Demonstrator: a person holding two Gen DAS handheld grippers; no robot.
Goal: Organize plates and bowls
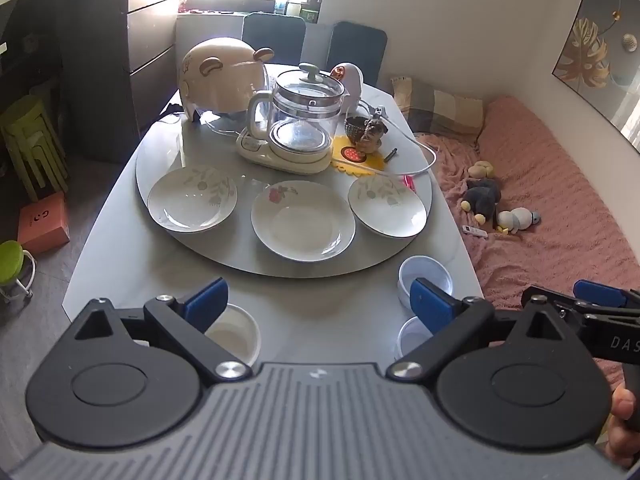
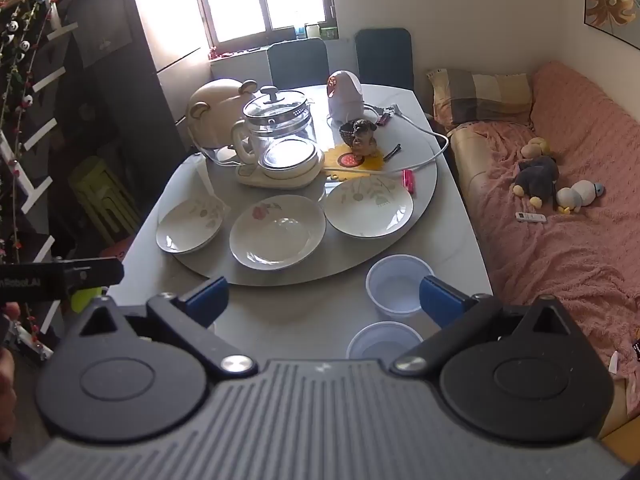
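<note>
Tabletop plates [image 1: 303, 219] beyond both spread tools [image 1: 320, 304].

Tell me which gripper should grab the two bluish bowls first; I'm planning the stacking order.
Right, probably. The right gripper sits open above the two bluish bowls, at the table's right edge. The left gripper, also open, is nearer the white bowl.

My left gripper [image 1: 320, 304] and right gripper [image 2: 324, 300]: black linkages, blue pads, silver screws, ribbed grey base.
</note>
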